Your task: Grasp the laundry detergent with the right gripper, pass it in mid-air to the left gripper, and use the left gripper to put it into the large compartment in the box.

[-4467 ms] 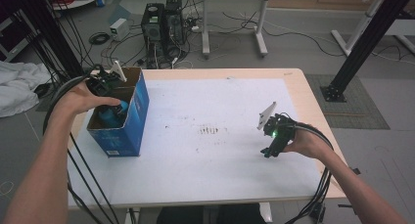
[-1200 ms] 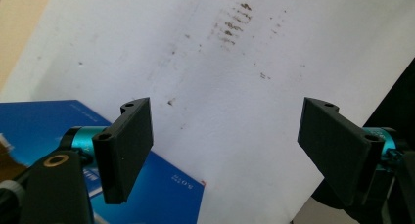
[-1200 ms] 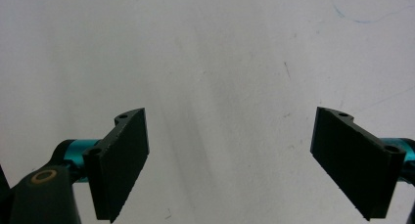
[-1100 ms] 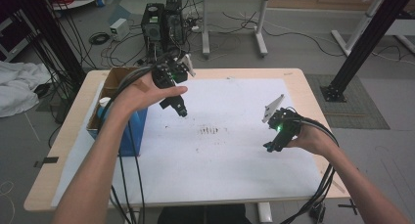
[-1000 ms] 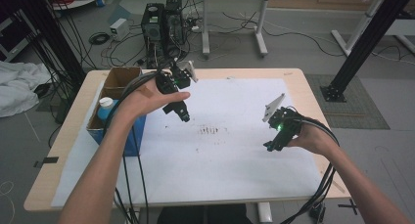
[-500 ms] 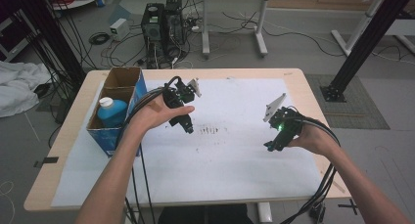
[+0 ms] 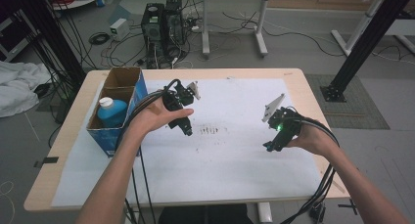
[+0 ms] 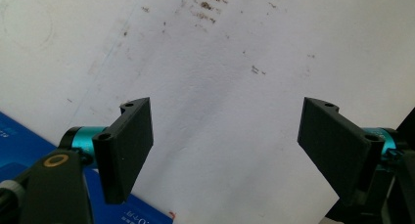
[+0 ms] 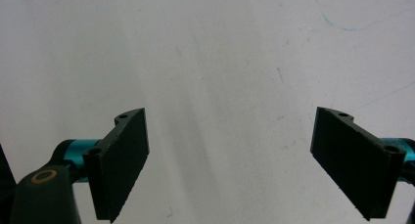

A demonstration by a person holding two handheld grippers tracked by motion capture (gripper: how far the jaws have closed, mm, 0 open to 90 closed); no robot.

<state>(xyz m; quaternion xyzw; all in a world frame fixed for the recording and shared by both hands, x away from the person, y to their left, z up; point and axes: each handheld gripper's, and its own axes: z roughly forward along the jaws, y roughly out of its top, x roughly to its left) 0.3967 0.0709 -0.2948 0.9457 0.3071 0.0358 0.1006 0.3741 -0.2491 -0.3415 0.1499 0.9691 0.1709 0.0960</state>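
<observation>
- Right claw [image 7: 268, 146], lower right of centre in the high view: wide open, holding nothing, tips low over the white sheet [image 7: 220, 175]. Could scrape or wrinkle the sheet if lowered any further.
- Left claw [image 7: 187, 131], centre of the high view: also wide open, nothing between the jaws, aimed down at bare sheet. In the left gripper view, same wide gap [image 8: 225, 155] with only paper behind it.
- Dark smudges [image 7: 210, 131] just right of the left claw's tips. Likely to smear across the sheet if dragged through with a jaw.
- Blue box [image 7: 117, 138] at centre left of the high view, close beside the left forearm. Could get shoved toward the table edge [image 7: 63, 150] by a careless elbow or a snagged cable.
- Blue bottle [image 7: 111, 112] with white cap, upright in the box's nearer compartment, apart from both claws. May tip against the divider if the box gets bumped.
</observation>
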